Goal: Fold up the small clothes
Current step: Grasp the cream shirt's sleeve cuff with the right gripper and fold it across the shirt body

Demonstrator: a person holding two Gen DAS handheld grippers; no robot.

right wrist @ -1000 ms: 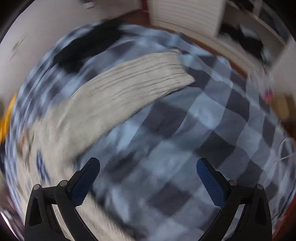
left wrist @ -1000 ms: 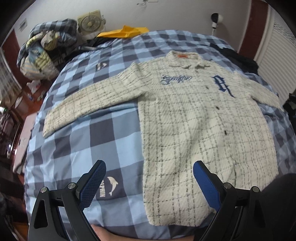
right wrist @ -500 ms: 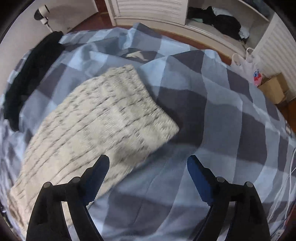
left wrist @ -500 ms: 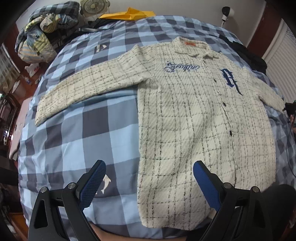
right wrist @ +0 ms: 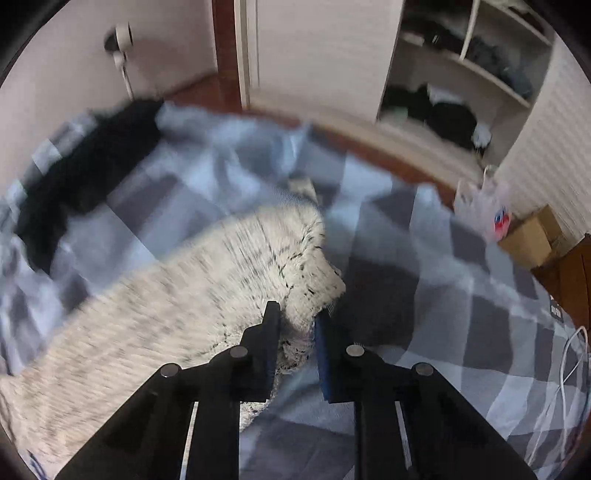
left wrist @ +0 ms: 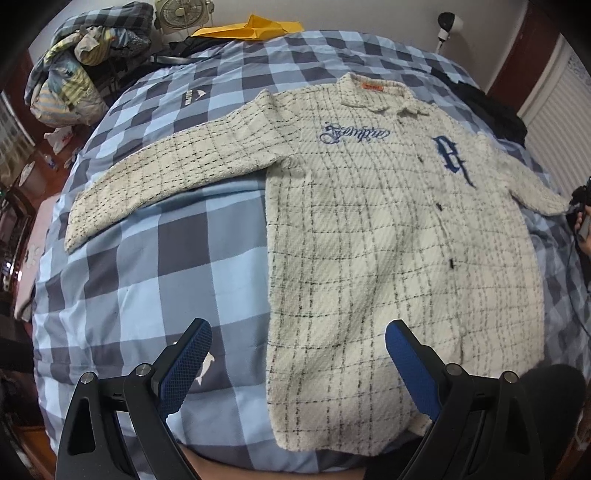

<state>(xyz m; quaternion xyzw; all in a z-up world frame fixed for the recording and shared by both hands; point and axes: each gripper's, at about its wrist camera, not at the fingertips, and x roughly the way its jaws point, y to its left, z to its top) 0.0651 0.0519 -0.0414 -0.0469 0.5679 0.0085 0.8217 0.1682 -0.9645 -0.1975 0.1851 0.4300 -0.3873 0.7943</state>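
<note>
A cream plaid shirt (left wrist: pixel 388 229) with blue lettering lies flat, front up, on the blue checked bed cover (left wrist: pixel 147 277), both sleeves spread out. My left gripper (left wrist: pixel 295 347) hovers open over the shirt's lower left edge, touching nothing. In the right wrist view the cuff of the shirt's right sleeve (right wrist: pixel 221 273) is bunched between the fingers of my right gripper (right wrist: pixel 295 314). Its jaws are closing and pinch the cloth.
A heap of clothes (left wrist: pixel 74 74), a small fan (left wrist: pixel 181 14) and a yellow item (left wrist: pixel 255 27) sit at the bed's far left. A black garment (right wrist: pixel 85 177) lies beyond the sleeve. Open shelves (right wrist: pixel 461 74), a cardboard box (right wrist: pixel 532 240) and a white cable (right wrist: pixel 569 369) are beside the bed.
My right gripper came down onto the sleeve cuff and its wide-open jaws closed on it. The left gripper stayed open and shifted only slightly over the shirt.
</note>
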